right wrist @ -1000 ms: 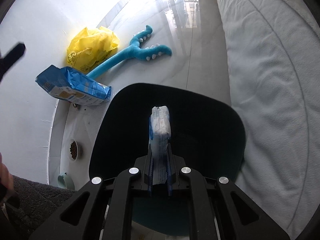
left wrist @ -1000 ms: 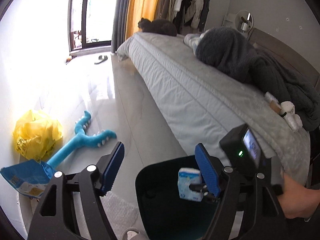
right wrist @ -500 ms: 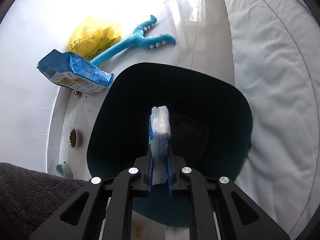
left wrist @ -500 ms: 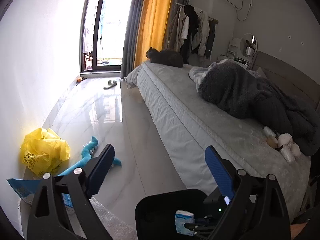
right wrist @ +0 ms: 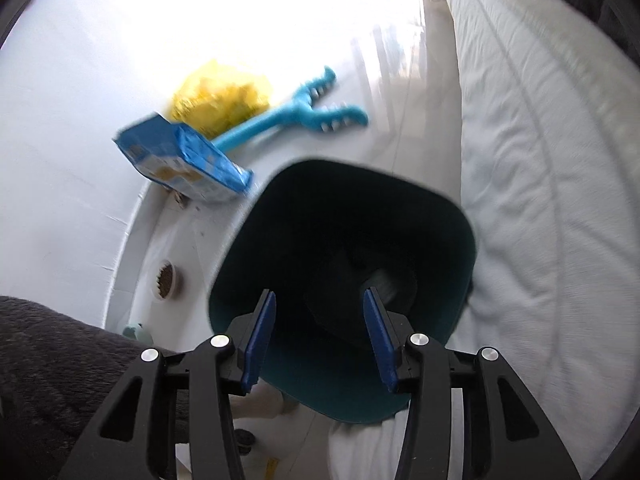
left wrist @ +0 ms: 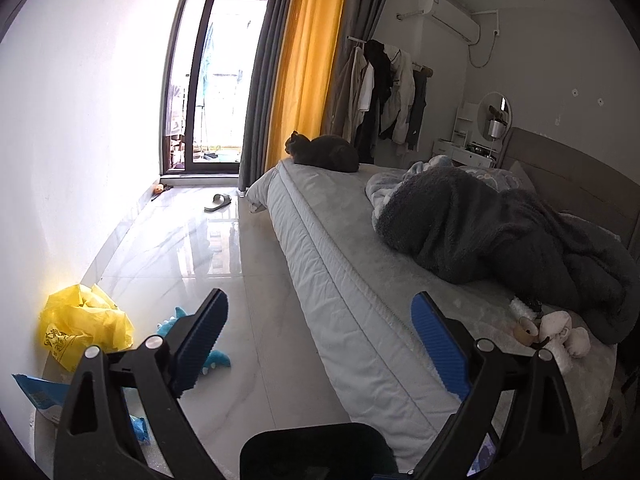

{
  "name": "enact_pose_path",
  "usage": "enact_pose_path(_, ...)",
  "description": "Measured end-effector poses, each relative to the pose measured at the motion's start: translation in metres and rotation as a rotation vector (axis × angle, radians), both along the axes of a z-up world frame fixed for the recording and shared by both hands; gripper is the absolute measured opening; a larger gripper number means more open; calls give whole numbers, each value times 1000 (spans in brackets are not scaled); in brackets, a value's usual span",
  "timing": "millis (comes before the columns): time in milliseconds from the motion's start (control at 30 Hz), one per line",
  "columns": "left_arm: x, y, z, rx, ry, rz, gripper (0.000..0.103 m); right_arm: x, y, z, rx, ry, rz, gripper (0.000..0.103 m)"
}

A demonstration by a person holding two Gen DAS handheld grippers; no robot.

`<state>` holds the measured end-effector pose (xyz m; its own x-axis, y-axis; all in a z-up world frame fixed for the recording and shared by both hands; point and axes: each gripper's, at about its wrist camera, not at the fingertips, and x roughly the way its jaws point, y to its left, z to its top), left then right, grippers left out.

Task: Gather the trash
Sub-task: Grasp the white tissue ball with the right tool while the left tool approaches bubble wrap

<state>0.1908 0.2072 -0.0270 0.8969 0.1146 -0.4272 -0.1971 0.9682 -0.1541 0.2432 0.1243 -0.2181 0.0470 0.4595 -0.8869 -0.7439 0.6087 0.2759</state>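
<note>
A dark teal trash bin [right wrist: 460,248] stands on the floor beside the bed; its rim also shows at the bottom of the left wrist view [left wrist: 312,436]. My right gripper [right wrist: 319,338] is open and empty, right above the bin's mouth. A pale blurred object [right wrist: 386,286] lies deep inside the bin. My left gripper [left wrist: 320,344] is open and empty, raised above the bin and pointing down the room. A crumpled yellow plastic bag [left wrist: 84,324] [right wrist: 224,100] and a blue packet [right wrist: 180,160] [left wrist: 36,394] lie on the floor by the wall.
A blue plush toy [right wrist: 304,114] lies on the floor beside the bag. The bed [left wrist: 352,264] runs along the right, with a dark blanket [left wrist: 500,232], a cat [left wrist: 324,154] and small white items [left wrist: 560,330]. A pet food bowl [right wrist: 166,278] sits by the wall. A slipper [left wrist: 218,202] lies near the window.
My right gripper has opened and let go of the tissue pack, which has dropped out of its jaws over the bin. My left gripper has tilted upward, away from the bin.
</note>
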Motion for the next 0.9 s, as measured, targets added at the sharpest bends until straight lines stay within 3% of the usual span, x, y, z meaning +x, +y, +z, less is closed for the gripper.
enact_pose_path(67, 3, -6, 1, -4, 0, 0, 95, 0, -10, 13, 34, -27, -2, 52)
enact_pose_path(367, 18, -37, 8, 13, -6, -12, 95, 10, -54, 56, 140, -147, -49, 53)
enact_pose_path(600, 30, -57, 5, -4, 8, -21, 95, 20, -97, 90, 181, -304, -93, 58)
enact_pose_path(900, 43, -100, 3, -4, 18, -78, 95, 43, -160, 105, 199, -386, -198, 59)
